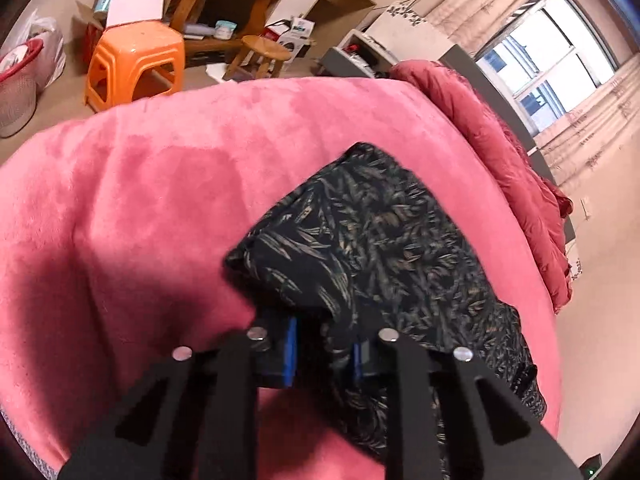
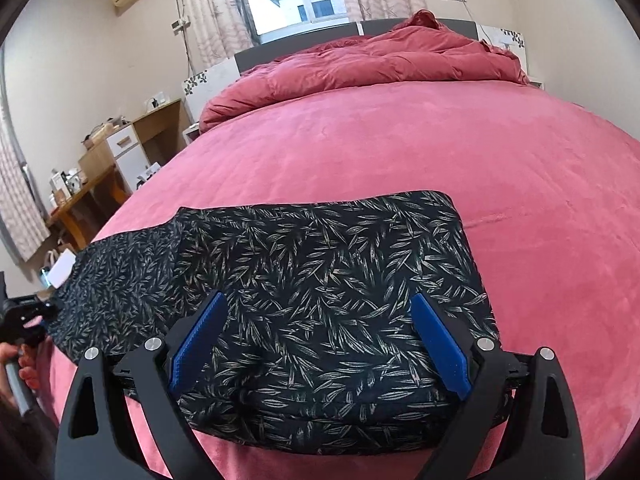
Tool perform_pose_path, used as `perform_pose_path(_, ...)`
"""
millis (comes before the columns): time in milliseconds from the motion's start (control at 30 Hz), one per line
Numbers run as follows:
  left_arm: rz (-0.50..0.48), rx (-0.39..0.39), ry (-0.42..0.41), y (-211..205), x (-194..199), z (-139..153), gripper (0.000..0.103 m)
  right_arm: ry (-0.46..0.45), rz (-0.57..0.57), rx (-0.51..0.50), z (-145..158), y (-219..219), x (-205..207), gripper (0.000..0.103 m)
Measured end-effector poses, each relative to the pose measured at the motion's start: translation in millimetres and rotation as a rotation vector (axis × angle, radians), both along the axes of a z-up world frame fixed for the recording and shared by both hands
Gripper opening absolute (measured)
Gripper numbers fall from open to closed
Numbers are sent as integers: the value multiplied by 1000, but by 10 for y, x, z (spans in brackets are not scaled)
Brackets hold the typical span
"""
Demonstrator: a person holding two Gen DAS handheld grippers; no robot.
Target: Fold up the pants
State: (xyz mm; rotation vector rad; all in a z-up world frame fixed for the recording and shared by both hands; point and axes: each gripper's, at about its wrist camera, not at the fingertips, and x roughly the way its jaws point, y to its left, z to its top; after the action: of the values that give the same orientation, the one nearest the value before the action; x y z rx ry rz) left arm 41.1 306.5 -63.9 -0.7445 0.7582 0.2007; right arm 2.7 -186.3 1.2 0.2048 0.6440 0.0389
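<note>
Beyond pants (image 2: 320, 280): bunched quilt (image 2: 360, 60); beside bed (image 1: 160, 200), orange stool (image 1: 136, 64).

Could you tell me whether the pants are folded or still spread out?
Partly folded: the pants lie doubled on the bed, one end still held in the left gripper.

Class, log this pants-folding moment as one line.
left hand-held gripper: shut on pants | right hand-held gripper: open above | bed
</note>
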Motion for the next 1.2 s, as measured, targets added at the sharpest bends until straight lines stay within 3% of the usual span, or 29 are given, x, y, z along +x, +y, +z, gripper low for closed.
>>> perform_pose_path(167, -25, 30, -96, -160, -59, 317, 14, 12, -2, -5, -28, 20, 15, 92)
perform_pose_path(367, -133, 95, -245, -600, -68, 853, 13, 5, -17, 9, -25, 2, 3, 92)
perform_pose_path(700, -476, 287, -396, -1976, -26, 1475, 13, -17, -39, 49, 10, -105, -12, 92)
perform_pose_path(933, -710, 355, -392, -2898, -59, 1363, 13, -49, -101, 149, 61, -368, -46, 92)
perform_pose_path(1067, -843, 412, -330, -3398, -116, 1075, 13, -58, -126, 238, 58, -527, -52, 92)
perform_pose_path(1200, -897, 498, -304, -3641, -255, 833, 14, -77, -92, 318, 60, -580, -37, 92)
